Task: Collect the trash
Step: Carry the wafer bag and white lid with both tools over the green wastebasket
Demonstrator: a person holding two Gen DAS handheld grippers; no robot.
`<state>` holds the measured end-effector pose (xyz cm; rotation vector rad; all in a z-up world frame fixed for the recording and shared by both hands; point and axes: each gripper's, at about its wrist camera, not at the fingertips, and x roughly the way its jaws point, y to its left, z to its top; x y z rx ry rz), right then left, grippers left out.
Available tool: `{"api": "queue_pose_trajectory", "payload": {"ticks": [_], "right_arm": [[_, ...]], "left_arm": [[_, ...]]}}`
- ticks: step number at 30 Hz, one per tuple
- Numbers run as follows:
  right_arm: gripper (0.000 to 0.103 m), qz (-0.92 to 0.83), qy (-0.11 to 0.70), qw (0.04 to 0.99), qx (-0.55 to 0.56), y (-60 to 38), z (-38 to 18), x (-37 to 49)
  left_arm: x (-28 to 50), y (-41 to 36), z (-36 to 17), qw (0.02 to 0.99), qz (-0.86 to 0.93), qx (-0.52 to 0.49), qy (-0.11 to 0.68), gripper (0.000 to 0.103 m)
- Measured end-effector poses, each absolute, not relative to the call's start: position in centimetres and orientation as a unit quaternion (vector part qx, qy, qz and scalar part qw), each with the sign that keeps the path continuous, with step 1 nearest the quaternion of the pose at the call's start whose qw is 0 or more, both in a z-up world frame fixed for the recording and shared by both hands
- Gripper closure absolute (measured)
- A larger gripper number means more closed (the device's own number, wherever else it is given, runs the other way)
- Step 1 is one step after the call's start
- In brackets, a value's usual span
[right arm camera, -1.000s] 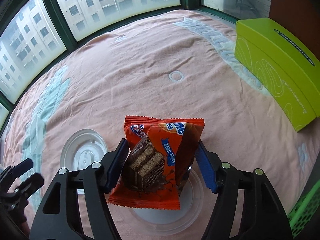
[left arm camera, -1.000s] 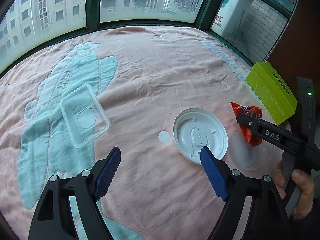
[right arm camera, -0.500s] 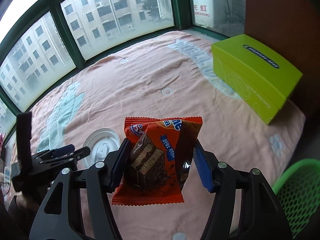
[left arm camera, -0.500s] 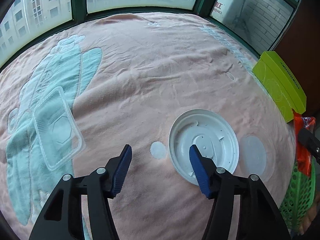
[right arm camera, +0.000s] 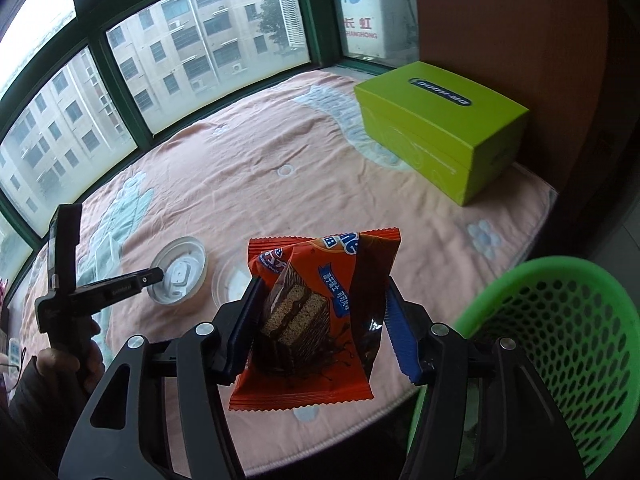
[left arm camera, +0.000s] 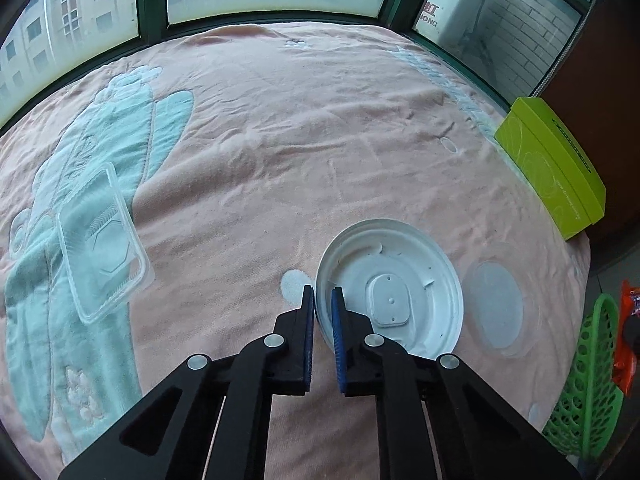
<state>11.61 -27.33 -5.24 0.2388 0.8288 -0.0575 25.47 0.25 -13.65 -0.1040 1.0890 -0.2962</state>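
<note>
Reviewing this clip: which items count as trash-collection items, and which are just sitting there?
Job items: orange snack wrapper in right gripper; white round lid pinched by left gripper; clear round lid; clear rectangular tray; green basket.
Bystanders: green box; pink blanket.

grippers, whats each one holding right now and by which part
The left gripper pinches the near rim of the round white plastic lid. The right gripper clamps the orange wafer snack wrapper by its two sides.

Soft daylight from the windows (right arm camera: 208, 40); fisheye bends the edges.
</note>
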Motion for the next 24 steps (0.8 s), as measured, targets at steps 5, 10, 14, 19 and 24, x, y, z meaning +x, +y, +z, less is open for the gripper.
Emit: {"api": "queue_pose_trajectory", "payload": {"ticks": [5, 10, 14, 19, 24], "right_arm": [[0.045, -0.040, 0.395, 0.910, 0.122, -28.4, -4.8, 9.5], [0.045, -0.055, 0.387, 0.912, 0.126, -29.7, -4.3, 6.9], [0.045, -0.073, 0.380, 0.913, 0.128, -31.0, -4.0, 4.5], [0.045, -0.096, 0.377, 0.911, 0.140, -33.0, -4.1, 1.8], [0.045, -0.118, 0.376, 0.907, 0.150, -34.8, -4.3, -0.4]], "left_arm": [[23.6, 0.5, -11.7, 0.850, -0.152, -0.063, 0.501, 0.097], [21.3, 0.1, -9.6, 0.852, -0.173, -0.073, 0.488, 0.097], [19.3, -0.8, -8.0, 0.851, -0.197, -0.084, 0.479, 0.097], [17.2, -2.6, -6.1, 0.849, -0.230, -0.086, 0.468, 0.097], [15.4, -5.3, -4.2, 0.846, -0.266, -0.084, 0.456, 0.097]]}}
